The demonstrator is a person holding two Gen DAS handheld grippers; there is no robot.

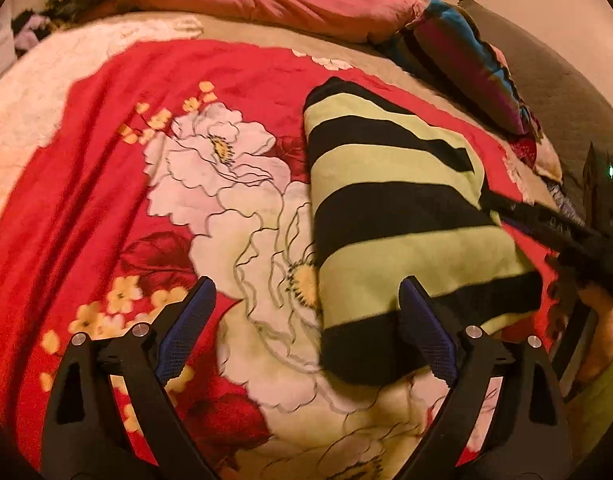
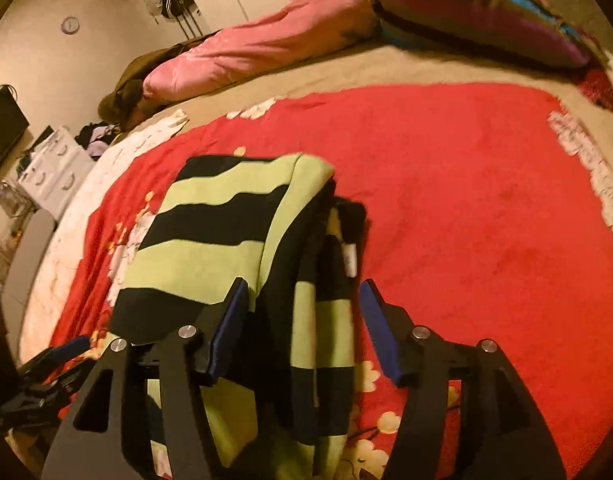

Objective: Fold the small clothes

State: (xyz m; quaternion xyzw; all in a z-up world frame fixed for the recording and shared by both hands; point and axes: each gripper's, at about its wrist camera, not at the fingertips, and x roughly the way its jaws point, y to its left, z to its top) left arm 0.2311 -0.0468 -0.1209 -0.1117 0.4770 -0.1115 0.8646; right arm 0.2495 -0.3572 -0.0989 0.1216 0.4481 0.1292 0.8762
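Note:
A small garment with light-green and black stripes (image 1: 402, 216) lies folded lengthwise on a red floral blanket (image 1: 106, 184). My left gripper (image 1: 306, 300) is open; its right finger rests over the garment's near black edge, its left finger over the blanket. In the right wrist view the garment (image 2: 226, 224) shows folded layers and a white label. My right gripper (image 2: 302, 300) is open, its fingers straddling the garment's folded right edge. It also shows in the left wrist view (image 1: 554, 224) at the garment's right side.
A pink duvet (image 1: 274, 4) and a striped blue-magenta pillow (image 1: 462, 56) lie along the bed's far side. The red blanket (image 2: 466, 200) extends right of the garment. White drawers (image 2: 54, 168) and clutter stand beyond the bed's left edge.

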